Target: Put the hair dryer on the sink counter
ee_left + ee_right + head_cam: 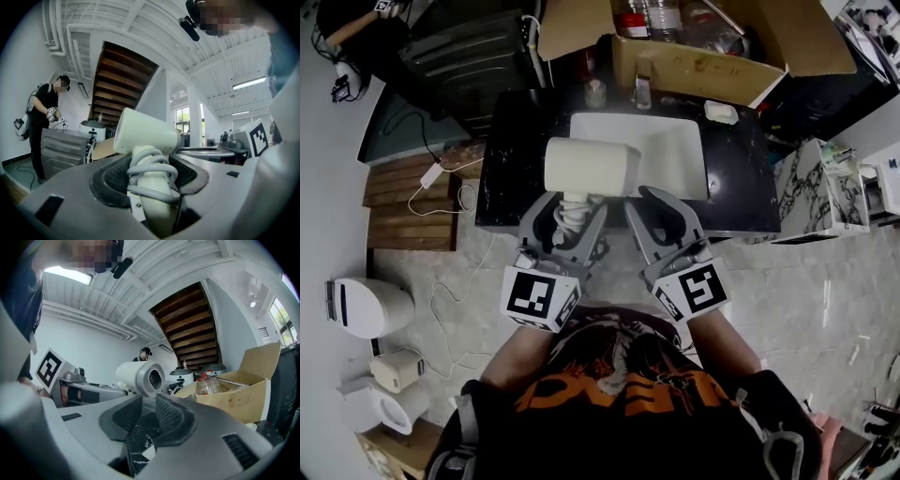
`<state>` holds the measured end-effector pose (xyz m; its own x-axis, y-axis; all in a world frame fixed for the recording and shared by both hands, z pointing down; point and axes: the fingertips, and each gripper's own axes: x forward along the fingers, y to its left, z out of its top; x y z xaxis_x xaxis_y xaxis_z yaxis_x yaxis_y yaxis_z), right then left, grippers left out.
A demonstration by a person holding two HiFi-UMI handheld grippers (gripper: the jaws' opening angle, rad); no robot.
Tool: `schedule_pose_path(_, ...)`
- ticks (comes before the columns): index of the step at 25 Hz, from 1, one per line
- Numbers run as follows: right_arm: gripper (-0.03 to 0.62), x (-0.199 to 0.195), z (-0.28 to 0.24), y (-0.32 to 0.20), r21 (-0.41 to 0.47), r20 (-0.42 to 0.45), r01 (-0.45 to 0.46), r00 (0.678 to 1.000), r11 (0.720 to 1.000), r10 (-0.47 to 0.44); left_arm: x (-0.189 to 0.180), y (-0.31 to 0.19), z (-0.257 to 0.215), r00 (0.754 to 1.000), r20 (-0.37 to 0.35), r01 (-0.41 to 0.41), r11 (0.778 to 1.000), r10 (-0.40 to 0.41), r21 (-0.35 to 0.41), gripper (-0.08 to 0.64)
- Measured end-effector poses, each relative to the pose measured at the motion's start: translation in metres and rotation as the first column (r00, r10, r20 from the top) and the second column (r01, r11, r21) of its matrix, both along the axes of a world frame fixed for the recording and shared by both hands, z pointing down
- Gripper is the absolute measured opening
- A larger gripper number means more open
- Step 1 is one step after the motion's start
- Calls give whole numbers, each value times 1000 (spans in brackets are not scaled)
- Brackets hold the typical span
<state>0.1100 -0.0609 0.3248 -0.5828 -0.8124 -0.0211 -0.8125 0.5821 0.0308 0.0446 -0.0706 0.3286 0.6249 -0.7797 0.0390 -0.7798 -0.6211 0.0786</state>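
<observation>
White hair dryer (591,166) we hold above the black worktop's (741,178) front edge | left fingers (536,225) clamp its cord-wrapped handle; right fingers (686,225) narrowly apart, empty | risk: top-heavy head pivots, tumbles into the sink (675,155)

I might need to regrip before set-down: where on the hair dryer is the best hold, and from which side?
The handle of the hair dryer, from the person's side, as the left gripper holds it now. It is slim enough for the fingers, and the cord wound round it should resist slipping. The barrel looks too wide and smooth.
</observation>
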Motion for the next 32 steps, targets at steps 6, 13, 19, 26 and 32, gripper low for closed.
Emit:
schedule_pose_path(6, 94, -64, -1, -56, 1, -6, 34, 999, 999, -34, -64, -53, 1, 1000, -13, 25, 1000, -25, -2, 262)
schedule_pose_path(13, 95, -116, 1, -101, 10, -6, 47, 999, 999, -47, -115, -99, 7, 999, -28, 41, 999, -41, -1, 262)
schedule_pose_path(19, 97, -124, 3, -121, 5, -21, 50, 999, 999, -50, -124, -121, 15, 998, -45, 41, 999, -43, -24, 262)
schedule_pose_path(26, 97, -126, 5, -135, -6, -24, 66, 998, 998, -67, -124, -134, 17, 998, -41, 53, 998, -54, -37, 262)
schedule_pose_path(32, 95, -130, 11, -156, -9, -18, 68, 997, 998, -68, -134, -156, 29, 997, -26, 74, 995, -76, -61, 262)
